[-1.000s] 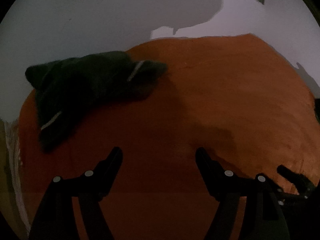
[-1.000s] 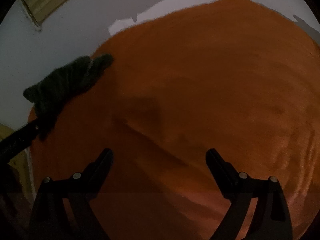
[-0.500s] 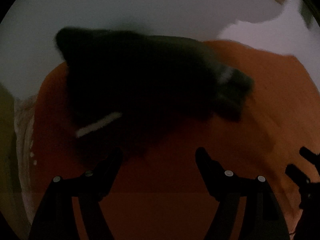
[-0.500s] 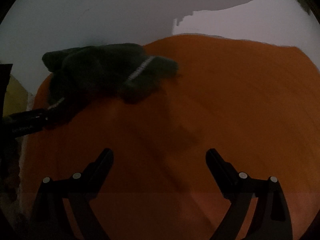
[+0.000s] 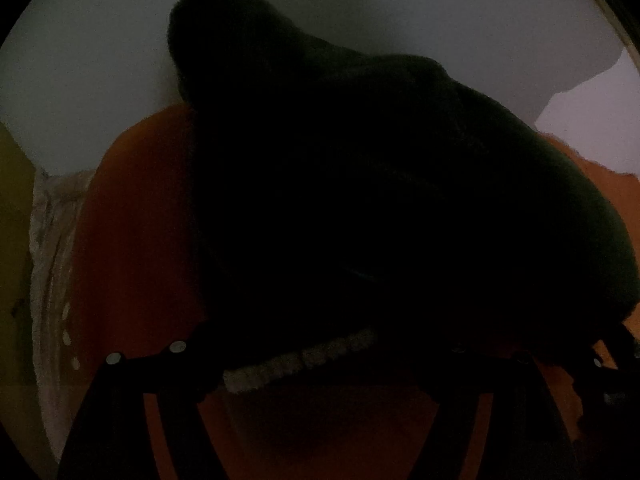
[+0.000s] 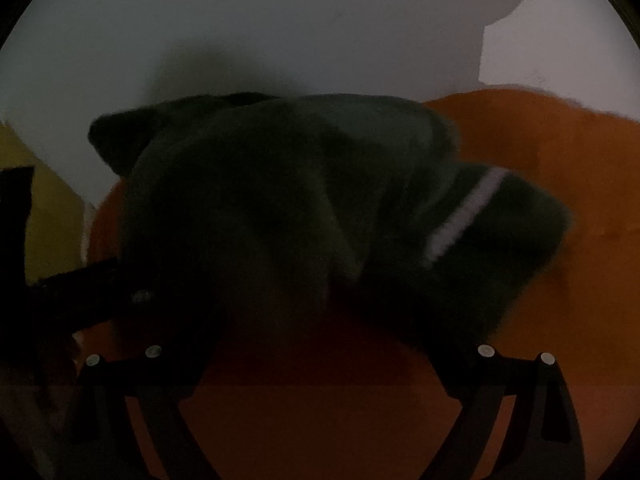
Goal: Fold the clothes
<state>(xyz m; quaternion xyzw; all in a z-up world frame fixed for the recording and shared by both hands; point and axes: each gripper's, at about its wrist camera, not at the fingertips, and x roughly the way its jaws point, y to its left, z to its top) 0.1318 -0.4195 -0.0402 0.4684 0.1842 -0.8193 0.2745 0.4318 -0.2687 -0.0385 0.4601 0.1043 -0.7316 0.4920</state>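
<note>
A crumpled dark green garment (image 5: 360, 180) with a white stripe (image 5: 300, 360) lies on an orange cover (image 5: 132, 220). It fills the left wrist view. My left gripper (image 5: 320, 340) is open, and the striped hem sits between its fingers; the right finger is lost in the dark. In the right wrist view the same garment (image 6: 300, 200) and another white stripe (image 6: 464, 216) are close ahead. My right gripper (image 6: 320, 348) is open, and the garment's lower edge reaches its fingertips. The left gripper's black body (image 6: 80, 292) touches the garment's left side.
A pale wall (image 6: 320, 32) rises right behind the orange cover (image 6: 560, 152). A yellowish surface (image 6: 52, 216) and white lacy fabric (image 5: 52, 260) border the cover on the left. Part of the right gripper (image 5: 616, 364) shows at the left wrist view's right edge. The light is dim.
Both grippers have moved forward and left toward the garment, which now looms large in both views. The striped hem has come between the left fingers. Both stay open.
</note>
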